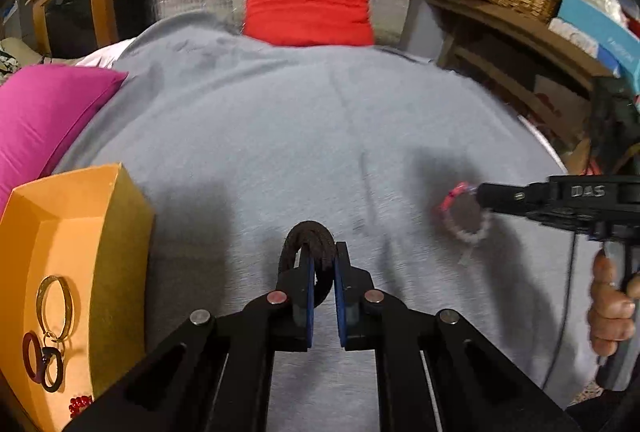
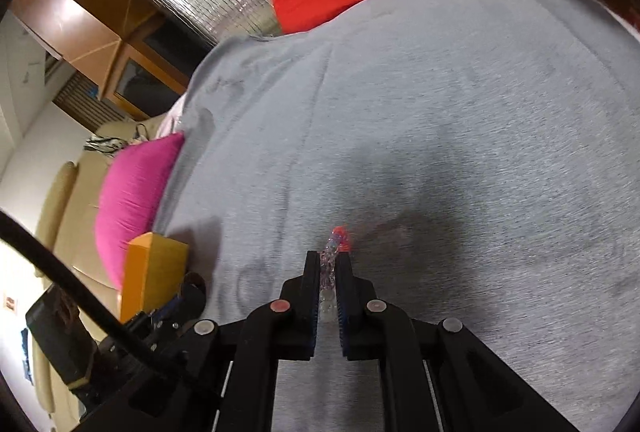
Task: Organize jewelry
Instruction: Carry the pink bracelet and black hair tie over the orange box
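A grey knitted cloth (image 1: 304, 136) covers the whole work surface, soft and faintly creased, with a red cushion (image 1: 307, 4) against quilted silver foil at the far end and a magenta pillow (image 1: 44, 116) along the left edge. Beside that pillow sits an orange cardboard tray (image 1: 80, 216), stiff and angular, holding a thin gold hoop (image 1: 55, 306), two small dark rings (image 1: 43, 362) and a cluster of red beads (image 1: 80, 406) cut off by the arm in front.

The left gripper (image 1: 322, 268) is closed narrowly on a dark braided cord bracelet (image 1: 310, 238), rope-like and looped above the fingertips, just right of the tray. The right gripper (image 2: 329, 264) pinches a beaded bracelet (image 2: 334, 252) of clear and pink beads with a red tip (blurred in both views, so the bead shapes are hard to make out). From the left wrist it hangs as a small ring just above the cloth, well apart from the tray.
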Action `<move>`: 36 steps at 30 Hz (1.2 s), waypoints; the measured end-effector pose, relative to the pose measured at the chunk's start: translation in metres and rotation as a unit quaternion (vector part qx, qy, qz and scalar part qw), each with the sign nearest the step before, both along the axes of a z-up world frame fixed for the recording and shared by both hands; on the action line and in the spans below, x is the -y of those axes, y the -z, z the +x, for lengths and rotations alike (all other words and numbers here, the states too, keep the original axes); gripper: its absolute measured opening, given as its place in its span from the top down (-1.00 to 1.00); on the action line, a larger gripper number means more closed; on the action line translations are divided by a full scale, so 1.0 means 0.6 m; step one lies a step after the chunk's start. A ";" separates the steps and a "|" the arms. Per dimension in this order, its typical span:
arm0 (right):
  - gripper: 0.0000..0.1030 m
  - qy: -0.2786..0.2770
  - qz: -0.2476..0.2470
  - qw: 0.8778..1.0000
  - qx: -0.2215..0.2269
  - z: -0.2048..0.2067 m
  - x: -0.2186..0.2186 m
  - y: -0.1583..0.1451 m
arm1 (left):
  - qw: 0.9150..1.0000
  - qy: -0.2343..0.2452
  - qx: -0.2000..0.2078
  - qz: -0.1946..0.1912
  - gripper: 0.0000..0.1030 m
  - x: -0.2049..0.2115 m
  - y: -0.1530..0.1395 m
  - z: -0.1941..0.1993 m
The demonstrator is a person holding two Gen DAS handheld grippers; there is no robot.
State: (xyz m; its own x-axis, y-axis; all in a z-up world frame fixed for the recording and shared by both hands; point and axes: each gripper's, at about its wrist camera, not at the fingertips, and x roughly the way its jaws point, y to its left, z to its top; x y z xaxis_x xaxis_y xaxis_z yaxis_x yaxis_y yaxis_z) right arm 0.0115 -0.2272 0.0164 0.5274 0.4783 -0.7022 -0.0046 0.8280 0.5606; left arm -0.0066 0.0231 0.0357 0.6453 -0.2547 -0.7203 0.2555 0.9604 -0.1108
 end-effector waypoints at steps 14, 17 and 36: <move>0.83 -0.035 0.003 0.997 0.068 -0.019 -0.063 -0.043 | 0.999 -0.015 0.047 -0.018 0.82 -0.005 -0.056 -0.042; 0.83 -0.033 0.002 0.996 0.077 -0.021 -0.071 -0.048 | 0.998 -0.036 0.058 -0.004 0.82 -0.013 -0.065 -0.051; 0.83 -0.065 0.031 0.986 0.151 -0.078 -0.193 -0.107 | 0.981 -0.156 0.107 0.049 0.82 -0.126 -0.124 -0.171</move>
State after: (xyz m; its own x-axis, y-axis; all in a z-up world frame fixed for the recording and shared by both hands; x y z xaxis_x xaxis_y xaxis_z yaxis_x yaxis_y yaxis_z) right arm -0.0353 -0.1117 0.0807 0.6394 0.5929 -0.4896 -0.2829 0.7735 0.5672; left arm -0.1090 0.0987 0.1104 0.8203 0.0438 -0.5703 -0.0456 0.9989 0.0111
